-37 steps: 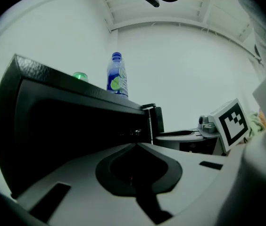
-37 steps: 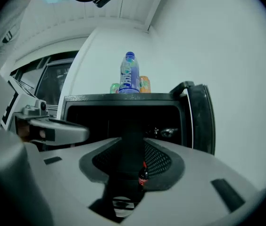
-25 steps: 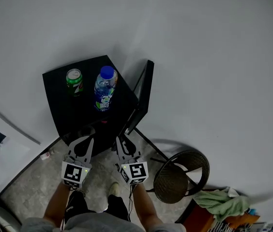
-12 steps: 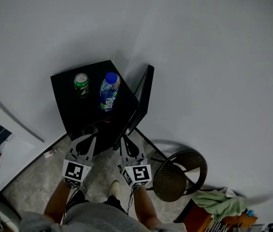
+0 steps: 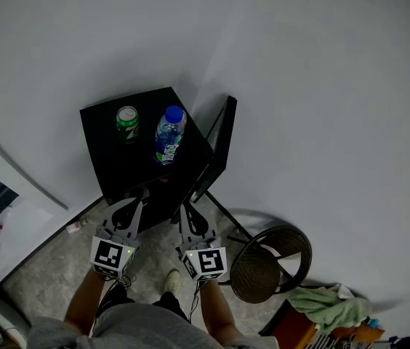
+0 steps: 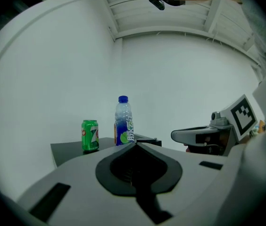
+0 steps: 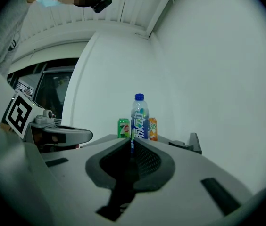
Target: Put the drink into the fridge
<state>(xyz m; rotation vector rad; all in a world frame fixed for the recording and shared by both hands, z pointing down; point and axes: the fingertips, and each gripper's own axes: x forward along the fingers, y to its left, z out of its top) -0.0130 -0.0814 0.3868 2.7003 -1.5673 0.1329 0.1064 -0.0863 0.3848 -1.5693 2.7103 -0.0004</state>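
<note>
Drink bottle (image 5: 169, 134) still waits on the surface (image 5: 118, 167); my left hand-held gripper (image 5: 135, 198) and right hand-held gripper (image 5: 185, 209) have lifted, jaws closed on nothing.

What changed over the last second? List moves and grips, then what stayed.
Nothing was taken hold of or let go. In the head view the black table with the green can and the blue-capped bottle sits slightly further right, apparently from the camera moving. The left gripper and right gripper stay shut and empty, short of the table; both drinks stand untouched.
</note>
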